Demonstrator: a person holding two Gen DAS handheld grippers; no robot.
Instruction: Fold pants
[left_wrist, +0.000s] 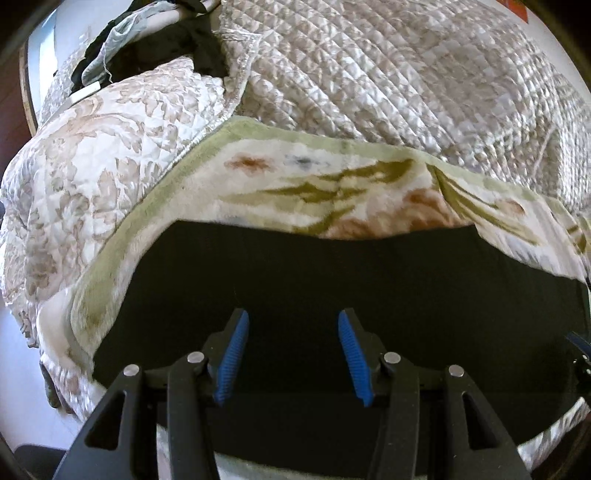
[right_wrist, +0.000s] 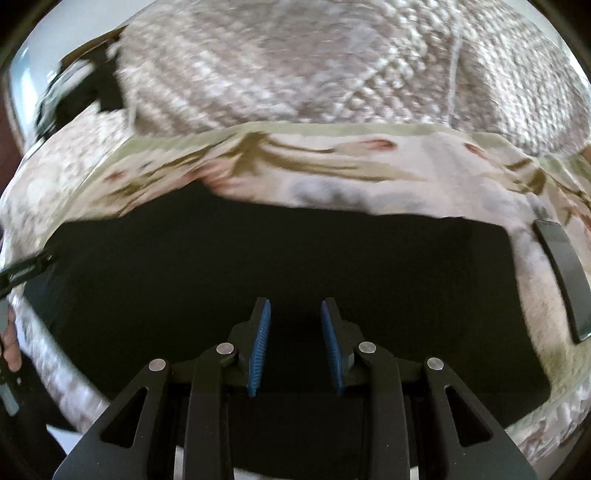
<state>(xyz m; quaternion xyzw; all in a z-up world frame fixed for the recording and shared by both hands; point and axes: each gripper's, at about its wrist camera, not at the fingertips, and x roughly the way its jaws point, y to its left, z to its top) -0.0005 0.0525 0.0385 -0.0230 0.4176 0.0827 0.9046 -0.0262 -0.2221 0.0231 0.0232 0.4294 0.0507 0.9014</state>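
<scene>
Black pants (left_wrist: 332, 280) lie flat as a wide dark panel on a floral blanket (left_wrist: 314, 184) on a bed. In the right wrist view the same pants (right_wrist: 258, 266) fill the middle. My left gripper (left_wrist: 293, 317) hovers over the pants' near part, its blue-padded jaws wide apart and holding nothing. My right gripper (right_wrist: 295, 306) is also over the pants, jaws apart and empty. The left gripper's tip shows at the left edge of the right wrist view (right_wrist: 26, 271).
A quilted beige bedspread (left_wrist: 406, 74) covers the bed behind the blanket. Dark clothes (left_wrist: 166, 48) are heaped at the far left. A black phone (right_wrist: 565, 277) lies on the blanket right of the pants. The bed edge drops off at the left.
</scene>
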